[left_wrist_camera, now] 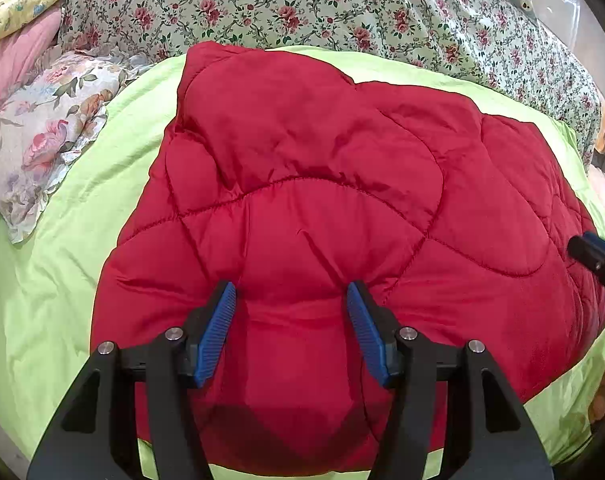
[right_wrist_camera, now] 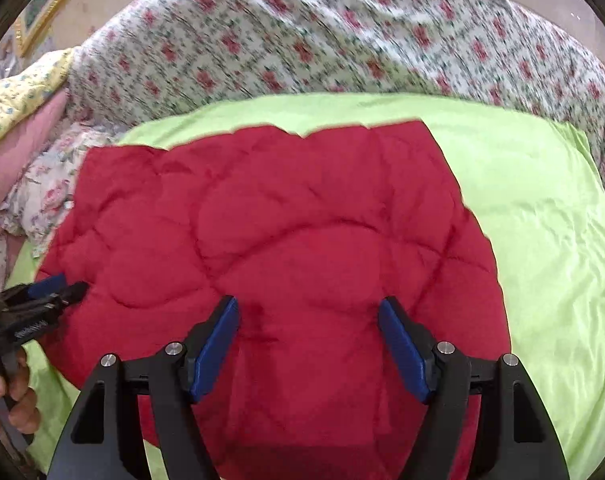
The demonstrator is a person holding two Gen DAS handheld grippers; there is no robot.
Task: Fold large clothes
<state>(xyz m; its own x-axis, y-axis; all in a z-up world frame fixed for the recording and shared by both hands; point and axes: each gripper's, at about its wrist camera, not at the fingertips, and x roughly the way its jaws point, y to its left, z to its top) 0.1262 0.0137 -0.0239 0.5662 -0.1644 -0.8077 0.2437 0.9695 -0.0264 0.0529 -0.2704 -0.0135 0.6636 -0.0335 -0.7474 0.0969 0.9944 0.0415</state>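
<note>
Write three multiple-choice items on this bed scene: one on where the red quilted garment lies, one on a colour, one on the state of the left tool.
1. The red quilted garment lies on:
A. the lime-green sheet
B. a wooden floor
C. a chair

2. The tool pads are:
A. yellow
B. blue
C. white

3. The left tool is:
A. clamped on a pillow
B. shut tight on nothing
C. open, over the garment

Key: 1 A, green shows around the garment's edges; 2 B, ribbed blue pads in both wrist views; 3 C, its jaws stand apart with red fabric visible between them.
</note>
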